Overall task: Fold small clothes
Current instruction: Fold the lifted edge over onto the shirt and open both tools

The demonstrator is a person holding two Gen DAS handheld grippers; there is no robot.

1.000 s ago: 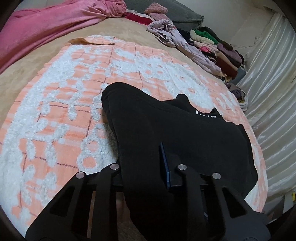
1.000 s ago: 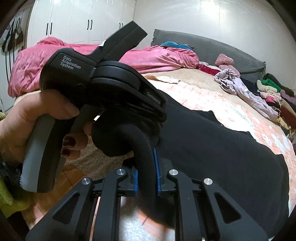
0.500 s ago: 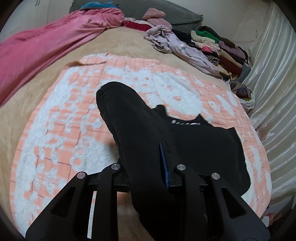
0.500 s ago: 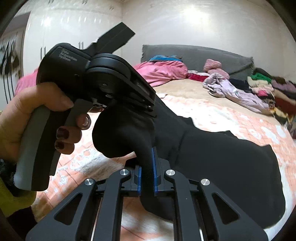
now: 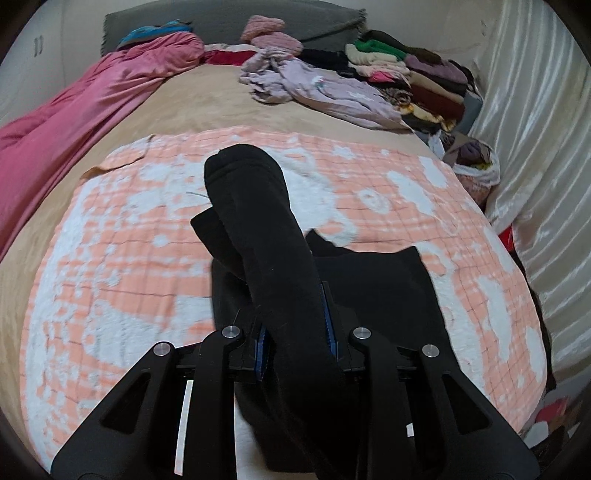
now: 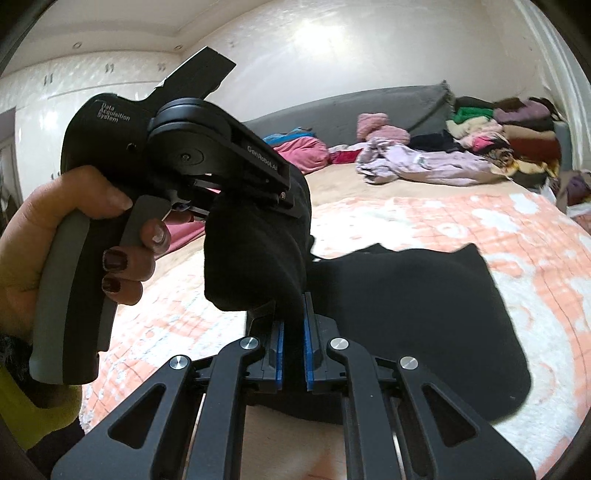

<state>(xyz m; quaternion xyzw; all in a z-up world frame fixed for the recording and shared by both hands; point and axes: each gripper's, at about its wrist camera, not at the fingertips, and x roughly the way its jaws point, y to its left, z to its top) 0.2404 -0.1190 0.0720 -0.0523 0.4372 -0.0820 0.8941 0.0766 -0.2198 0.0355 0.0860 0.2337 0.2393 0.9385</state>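
Observation:
A small black garment (image 5: 266, 229) is held up over the orange-and-white blanket (image 5: 122, 258). My left gripper (image 5: 295, 332) is shut on a bunched fold of it, which rises between the blue pads. In the right wrist view my right gripper (image 6: 293, 354) is shut on another fold of the black garment (image 6: 406, 306), whose wide part hangs to the right above the blanket (image 6: 535, 258). The left gripper's body, held by a hand (image 6: 74, 229), fills the left of that view just above my right gripper.
A pink duvet (image 5: 81, 99) lies along the bed's left side. A lilac garment (image 5: 325, 88) and a stack of folded clothes (image 5: 413, 74) sit at the far right by a grey headboard (image 5: 221, 18). A shiny curtain (image 5: 546, 147) borders the right.
Both grippers have lifted the black garment and carried it across the blanket. More of the far bed shows, and the garment's lower part hangs freer.

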